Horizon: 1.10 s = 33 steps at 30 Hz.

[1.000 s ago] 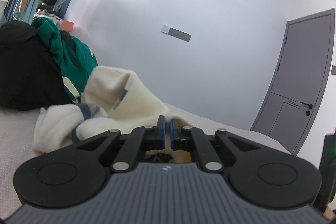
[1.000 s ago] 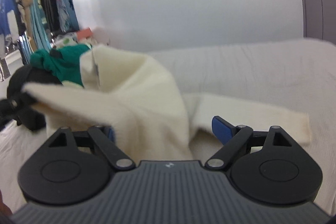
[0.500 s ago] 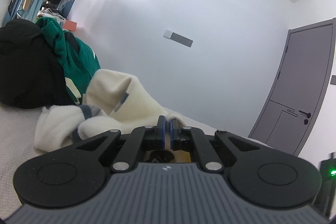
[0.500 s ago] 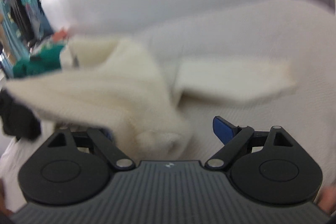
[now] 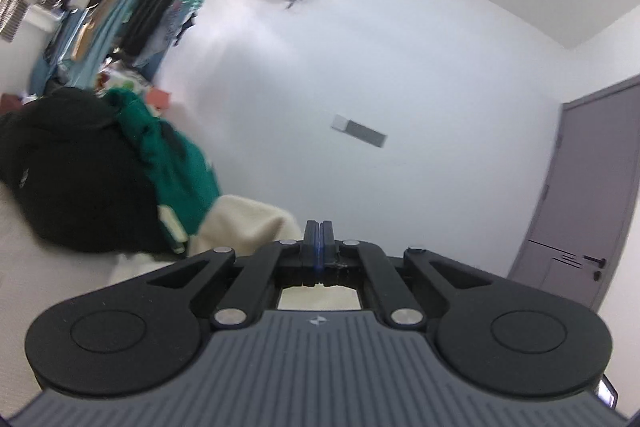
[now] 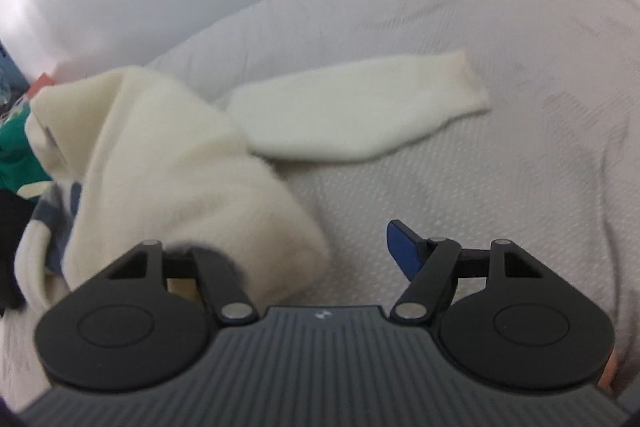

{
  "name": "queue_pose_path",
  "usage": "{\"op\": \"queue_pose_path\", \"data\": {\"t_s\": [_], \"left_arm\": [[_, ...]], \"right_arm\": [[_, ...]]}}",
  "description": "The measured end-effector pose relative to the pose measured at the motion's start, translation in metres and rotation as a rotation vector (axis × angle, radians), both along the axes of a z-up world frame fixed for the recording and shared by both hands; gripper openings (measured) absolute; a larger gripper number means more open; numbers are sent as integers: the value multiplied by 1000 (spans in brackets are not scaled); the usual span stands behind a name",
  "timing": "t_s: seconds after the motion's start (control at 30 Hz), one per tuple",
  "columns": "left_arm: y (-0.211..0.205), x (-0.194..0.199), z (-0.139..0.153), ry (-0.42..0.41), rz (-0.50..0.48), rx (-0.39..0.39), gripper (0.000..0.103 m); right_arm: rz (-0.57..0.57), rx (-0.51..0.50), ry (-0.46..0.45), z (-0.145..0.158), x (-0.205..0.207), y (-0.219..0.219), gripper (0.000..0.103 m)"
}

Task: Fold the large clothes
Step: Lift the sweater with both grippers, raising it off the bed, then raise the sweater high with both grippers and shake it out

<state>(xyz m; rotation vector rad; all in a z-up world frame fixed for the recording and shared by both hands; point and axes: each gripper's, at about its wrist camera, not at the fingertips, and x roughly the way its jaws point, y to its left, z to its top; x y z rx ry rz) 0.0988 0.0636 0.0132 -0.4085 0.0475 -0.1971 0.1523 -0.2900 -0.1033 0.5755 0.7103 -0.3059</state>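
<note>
The cream sweater (image 6: 168,163) is lying bunched on the pale quilted bed (image 6: 460,187), its body heaped toward the left of the right wrist view and one sleeve (image 6: 360,115) stretching flat across the cover to the right, cuff end pointing right and slightly away. The long axis of that sleeve is running almost straight across the picture; the body is rising from the near left corner toward the far left, so the garment is not lying square.

The right gripper (image 6: 320,251) is tilting down over the near hem, and its jaws have just been narrowing; they are standing fairly wide, with a thick fold of fabric between them. The left finger is buried under the fabric, so the pads are probably not pressing yet, though the blur makes that uncertain.

The left gripper (image 5: 318,243) is pointing level with its jaws fully together; cream fabric (image 5: 318,297) is showing through the gap behind them, but whether any is being pinched I cannot tell.

The risk is that the right jaws are closing on several layers at once, dragging the heap rather than one edge, and twisting the sleeve off its line. The black garment (image 5: 76,183) and green garment (image 5: 176,171) are lying just beside the sweater and could be snagged.
</note>
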Motion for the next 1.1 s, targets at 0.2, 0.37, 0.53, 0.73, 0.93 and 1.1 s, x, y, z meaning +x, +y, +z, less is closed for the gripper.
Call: {"op": "queue_pose_path", "data": {"t_s": [0.2,0.37,0.53,0.73,0.93,1.1], "left_arm": [[1,22,-24,140,-22,42,0],[-15,39,-51,237,-123,68,0],[-47,51,-79,336,-266,97,1],[-100,43,-99,339,-439,229,32],[-161,21,-110,204,-410,467,62],[-166,39,-124,263,-177,435,64]], "right_arm": [[0,7,-5,-6,8,-7,70],[97,83,-32,-5,3,-17,36],[220,85,-102,15,3,-15,22],[318,101,-191,39,-3,-13,18],[359,125,-232,46,-8,-11,18],[342,124,-241,44,-11,-14,17]]}}
